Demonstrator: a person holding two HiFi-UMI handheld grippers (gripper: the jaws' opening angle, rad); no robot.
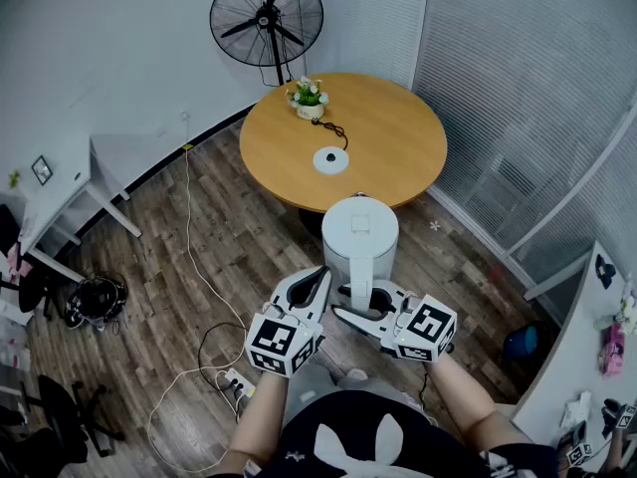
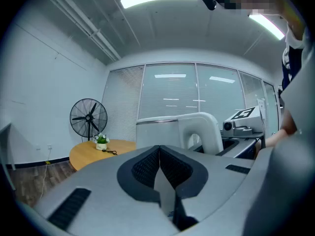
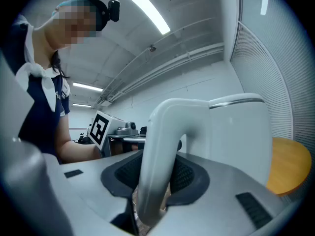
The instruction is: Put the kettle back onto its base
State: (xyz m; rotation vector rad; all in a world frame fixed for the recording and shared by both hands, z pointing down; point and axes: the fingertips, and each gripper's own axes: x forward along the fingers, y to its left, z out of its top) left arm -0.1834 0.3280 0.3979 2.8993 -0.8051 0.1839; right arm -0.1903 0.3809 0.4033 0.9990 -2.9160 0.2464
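White kettle (image 1: 359, 237) upright, long axis vertical, lid on top, small spout lip toward the round wooden table (image 1: 398, 137), handle (image 1: 376, 299) turned back toward the person. Carried in the air over the wood floor (image 1: 199, 267), just off the table's near edge, resting on no surface. Round white base (image 1: 330, 160) on the tabletop between the centre and the near edge, well apart from the kettle, with a dark cord (image 1: 331, 129) leading toward a small flower pot (image 1: 309, 98) by the far left edge. Right gripper (image 1: 370, 309) clamped on the handle, jaws held partly apart by it, one dark pad against each side of the white loop, low on its upright part in the right gripper view. Left gripper (image 1: 317, 285) just beside the kettle's left side, next to the right gripper, jaws pressed together at the tips with nothing between them. Contact between left gripper and kettle body impossible to tell. Standing fan (image 1: 267, 16) beyond the table's far edge.
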